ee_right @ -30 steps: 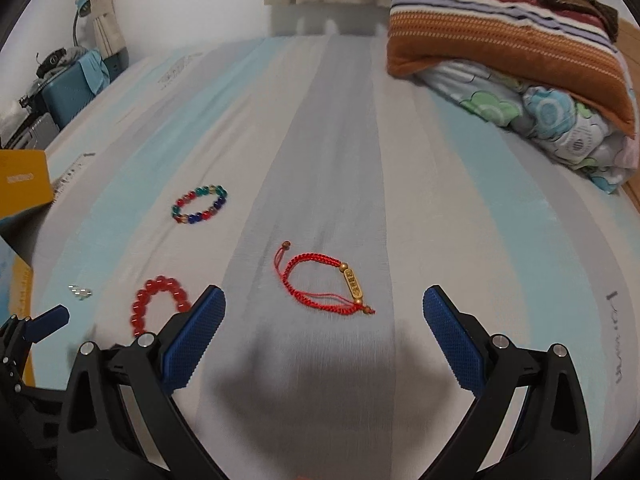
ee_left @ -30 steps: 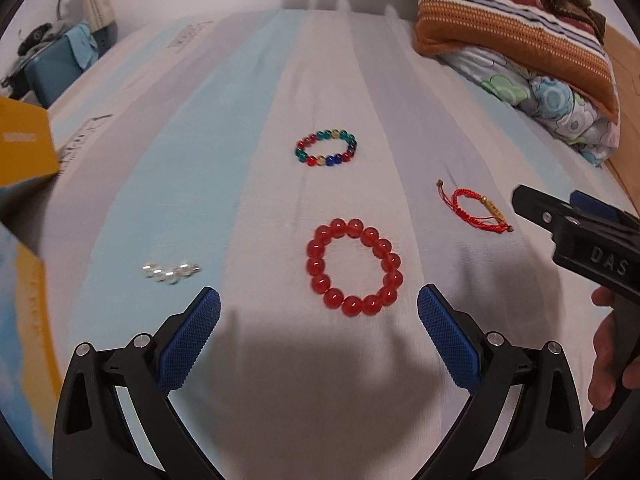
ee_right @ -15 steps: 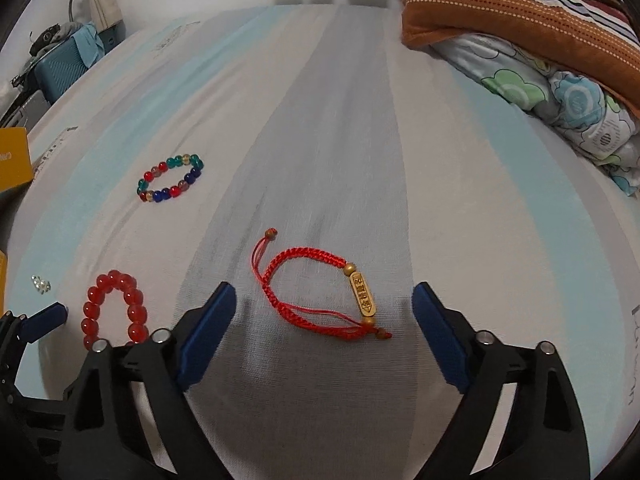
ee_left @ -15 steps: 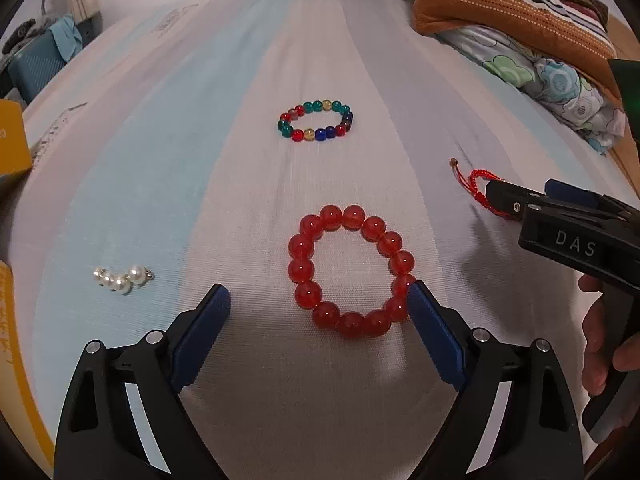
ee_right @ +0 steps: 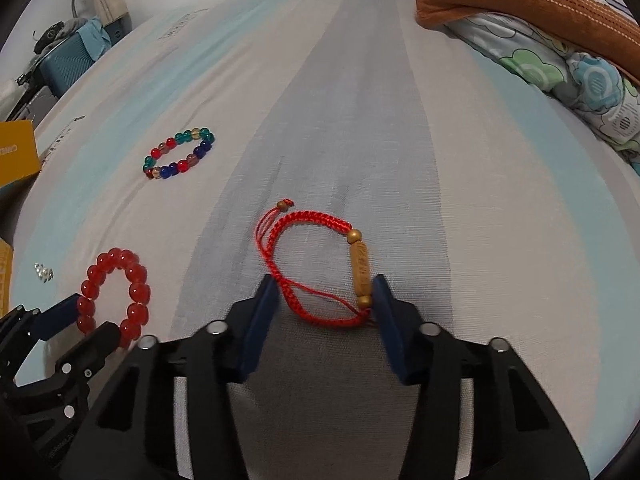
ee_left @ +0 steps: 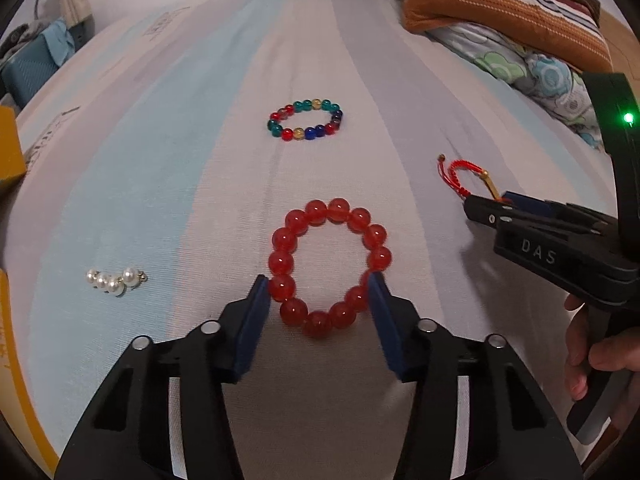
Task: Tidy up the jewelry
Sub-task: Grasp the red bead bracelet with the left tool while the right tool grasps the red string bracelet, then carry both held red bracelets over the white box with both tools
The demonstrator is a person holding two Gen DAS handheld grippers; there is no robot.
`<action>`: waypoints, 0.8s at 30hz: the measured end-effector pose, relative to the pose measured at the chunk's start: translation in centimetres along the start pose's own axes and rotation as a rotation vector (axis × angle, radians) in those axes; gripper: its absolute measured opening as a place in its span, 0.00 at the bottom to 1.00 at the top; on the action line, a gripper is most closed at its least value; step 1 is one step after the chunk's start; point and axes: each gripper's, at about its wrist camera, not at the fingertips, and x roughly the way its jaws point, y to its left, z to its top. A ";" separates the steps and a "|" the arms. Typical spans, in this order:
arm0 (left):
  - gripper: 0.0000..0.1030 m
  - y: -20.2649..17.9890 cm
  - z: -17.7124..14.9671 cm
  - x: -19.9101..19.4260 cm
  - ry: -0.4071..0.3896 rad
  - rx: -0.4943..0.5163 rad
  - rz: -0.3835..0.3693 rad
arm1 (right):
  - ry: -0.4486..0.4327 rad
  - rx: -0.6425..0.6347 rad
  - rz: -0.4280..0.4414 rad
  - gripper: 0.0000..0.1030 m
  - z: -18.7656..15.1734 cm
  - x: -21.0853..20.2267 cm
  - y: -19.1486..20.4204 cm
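Note:
A red bead bracelet (ee_left: 280, 260) lies flat on the striped bed sheet (ee_left: 180, 160). My left gripper (ee_left: 318, 280) straddles its near half, jaws closing, the blue pads (ee_left: 256, 312) right at the beads without squeezing the ring. A red cord bracelet with a gold bar (ee_right: 360, 264) lies between the closing jaws of my right gripper (ee_right: 323, 284), pads (ee_right: 262, 316) close beside cord and gold bead. The left wrist view shows the right gripper (ee_left: 492, 204) covering part of that cord bracelet (ee_left: 460, 170). The left gripper (ee_right: 90, 316) shows around the red beads (ee_right: 136, 292) in the right wrist view.
A multicoloured bead bracelet (ee_left: 306, 120) lies farther up the sheet, and a short row of pearls (ee_left: 114, 280) to the left. A yellow box (ee_left: 10, 148) sits at the left edge. Folded blankets (ee_left: 500, 12) fill the far right. A person's hand (ee_left: 592, 356) holds the right gripper.
Both grippers have come down over their bracelets, and both pairs of jaws have narrowed from wide open to just around them. The bracelets have not moved.

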 end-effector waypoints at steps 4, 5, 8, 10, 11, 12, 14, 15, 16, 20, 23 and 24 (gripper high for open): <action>0.29 0.1 0.0 -0.1 0.011 -0.001 -0.015 | -0.001 -0.013 0.007 0.22 -0.2 -0.3 0.1; 0.20 0.2 0.0 -0.1 0.014 -0.005 -0.026 | -0.001 -0.008 0.011 0.17 -0.3 -0.4 0.0; 0.12 0.2 0.1 -0.3 0.025 -0.015 -0.056 | -0.003 -0.002 0.014 0.10 -0.2 -0.6 -0.3; 0.12 0.2 0.1 -0.4 0.021 -0.010 -0.053 | -0.011 0.010 0.019 0.08 -0.1 -0.9 -0.4; 0.12 0.3 0.1 -0.5 0.023 -0.014 -0.056 | -0.016 0.016 0.022 0.08 -0.1 -1.0 -0.5; 0.12 0.4 0.2 -0.5 0.024 -0.019 -0.059 | -0.019 0.021 0.024 0.08 0.0 -1.1 -0.6; 0.12 0.5 0.4 -1.0 0.015 -0.025 -0.061 | -0.026 0.032 0.029 0.08 0.1 -1.4 -0.8; 0.12 0.5 0.5 -1.3 0.010 -0.027 -0.063 | -0.031 0.034 0.030 0.08 0.2 -1.6 -0.8; 0.12 0.6 0.6 -1.5 0.007 -0.029 -0.066 | -0.037 0.034 0.027 0.08 0.3 -1.8 -0.9; 0.12 0.6 0.9 -2.3 -0.002 -0.032 -0.078 | -0.055 0.048 0.025 0.08 0.5 -2.4 -1.2; 0.12 0.7 1.2 -3.0 -0.010 -0.037 -0.091 | -0.070 0.063 0.026 0.08 0.7 -3.0 -1.6; 0.12 0.7 1.3 -3.2 -0.014 -0.038 -0.092 | -0.074 0.068 0.026 0.08 0.8 -3.2 -1.7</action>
